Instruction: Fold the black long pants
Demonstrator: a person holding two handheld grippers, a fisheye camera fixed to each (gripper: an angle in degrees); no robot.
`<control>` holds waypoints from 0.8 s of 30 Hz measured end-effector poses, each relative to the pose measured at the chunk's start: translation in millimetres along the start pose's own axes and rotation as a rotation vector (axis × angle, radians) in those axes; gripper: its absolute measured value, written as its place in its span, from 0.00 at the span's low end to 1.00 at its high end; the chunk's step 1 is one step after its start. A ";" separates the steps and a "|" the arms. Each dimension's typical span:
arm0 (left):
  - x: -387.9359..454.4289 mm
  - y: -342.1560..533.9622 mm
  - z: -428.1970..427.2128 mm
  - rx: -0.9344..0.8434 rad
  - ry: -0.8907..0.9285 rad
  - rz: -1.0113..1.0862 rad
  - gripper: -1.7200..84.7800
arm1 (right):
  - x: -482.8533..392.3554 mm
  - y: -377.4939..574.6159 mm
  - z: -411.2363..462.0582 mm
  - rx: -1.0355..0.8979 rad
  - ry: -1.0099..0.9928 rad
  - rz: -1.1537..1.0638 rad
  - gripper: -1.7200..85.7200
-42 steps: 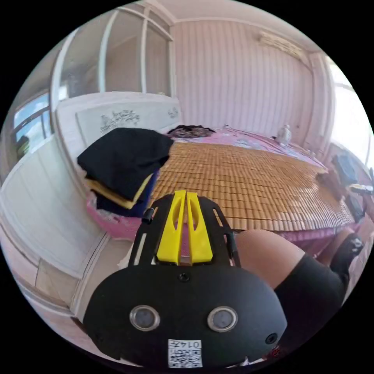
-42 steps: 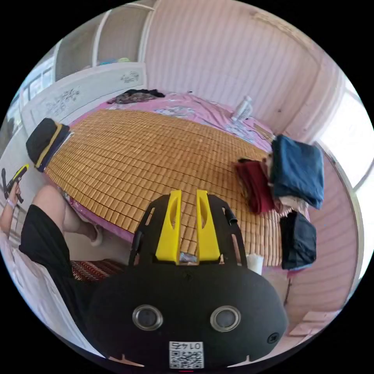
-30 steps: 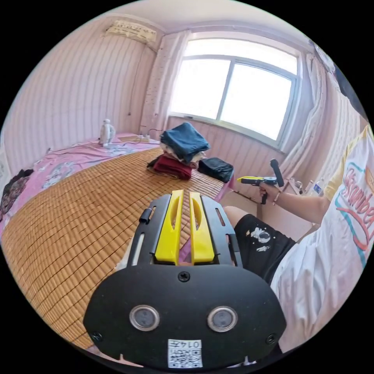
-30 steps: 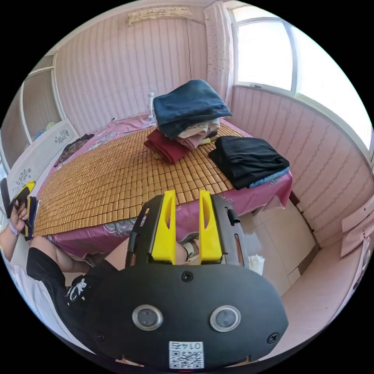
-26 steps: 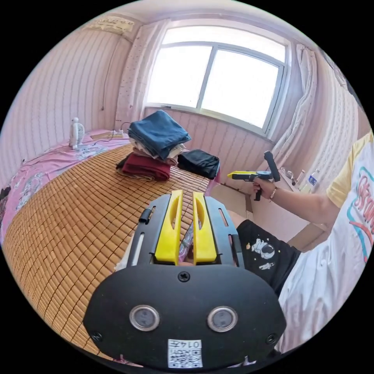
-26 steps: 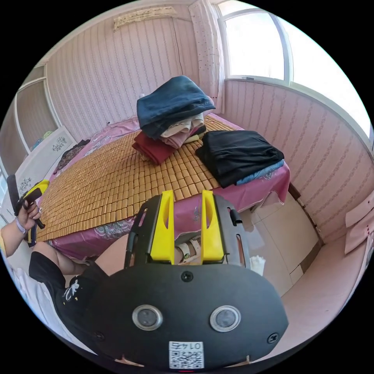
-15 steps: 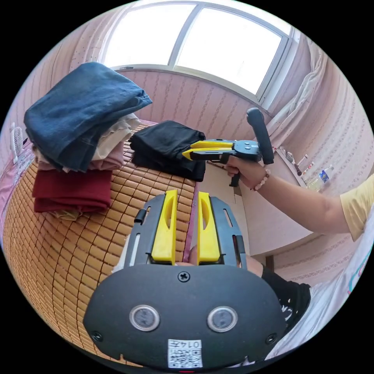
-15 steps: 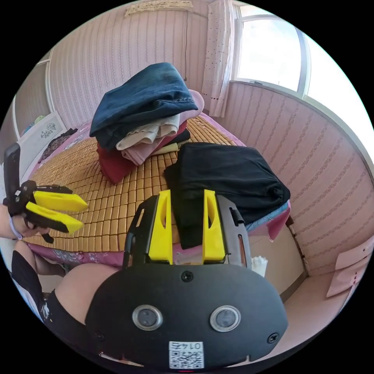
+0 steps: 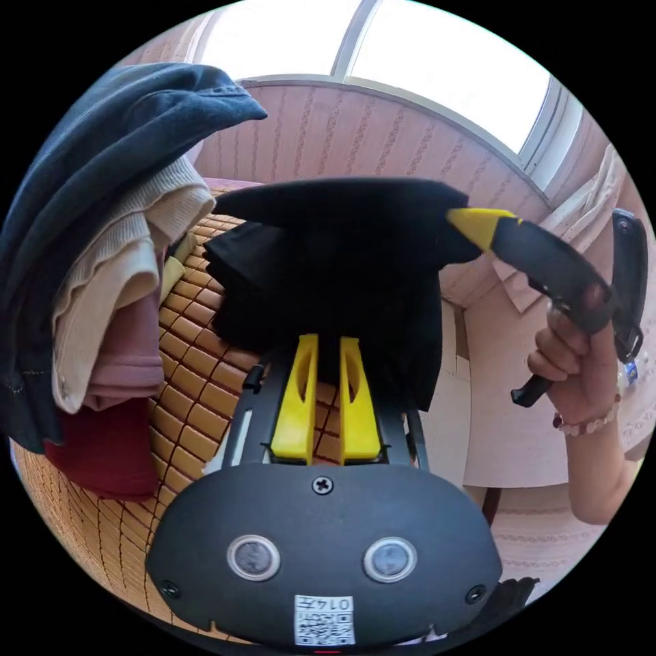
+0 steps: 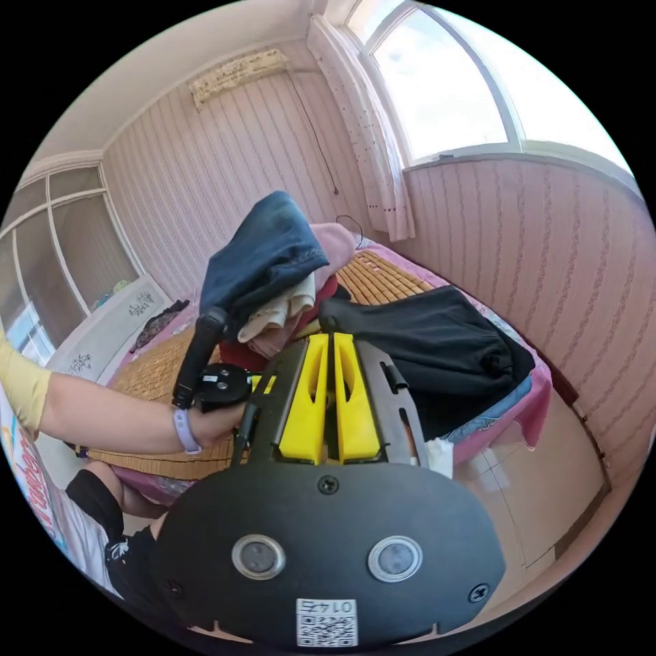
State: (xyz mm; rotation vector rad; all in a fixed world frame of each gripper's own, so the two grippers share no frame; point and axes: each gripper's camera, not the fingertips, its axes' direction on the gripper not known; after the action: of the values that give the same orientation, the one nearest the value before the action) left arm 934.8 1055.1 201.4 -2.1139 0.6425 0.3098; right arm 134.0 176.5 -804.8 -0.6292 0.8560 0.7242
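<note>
Black long pants (image 9: 328,273) pinched by both grippers (image 9: 326,355) (image 10: 326,352) over bed (image 10: 499,424).

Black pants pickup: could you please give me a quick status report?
Both grippers shut on the black pants: left gripper, right gripper. Pants partly lifted off the mat. Stacked clothes pile sits close beside.

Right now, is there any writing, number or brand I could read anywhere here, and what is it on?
Nothing reads cleanly.
Code sticker on the left gripper: characters mirrored, too small.
Matching sticker on the right gripper: likewise.
Shirt print: cut off at the view's edge.
</note>
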 end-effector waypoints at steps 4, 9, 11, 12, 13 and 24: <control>20.1 28.5 -60.7 0.085 -0.028 0.057 0.03 | -22.5 -6.8 -80.6 0.201 -0.074 0.008 0.03; 27.1 120.1 -169.6 0.232 -0.016 0.033 0.01 | -84.8 -21.5 -158.4 0.375 -0.199 -0.075 0.03; 23.6 194.9 -229.7 0.295 -0.016 -0.023 0.01 | -132.9 -30.2 -177.6 0.407 -0.311 -0.162 0.03; 22.7 215.6 -245.4 0.309 -0.023 -0.037 0.01 | -146.6 -32.2 -179.9 0.411 -0.342 -0.188 0.03; 20.4 257.6 -276.4 0.335 -0.043 -0.075 0.01 | -174.8 -36.1 -180.9 0.413 -0.399 -0.225 0.03; 73.8 640.9 -586.3 0.686 -0.636 -0.444 0.01 | -500.8 -54.0 -136.3 0.331 -0.981 -0.488 0.03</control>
State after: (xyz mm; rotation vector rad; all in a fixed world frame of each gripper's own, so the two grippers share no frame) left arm 635.0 246.8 72.0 -1.3299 -0.1060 0.4108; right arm -111.3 -110.0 -444.3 -0.1137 -0.1027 0.3471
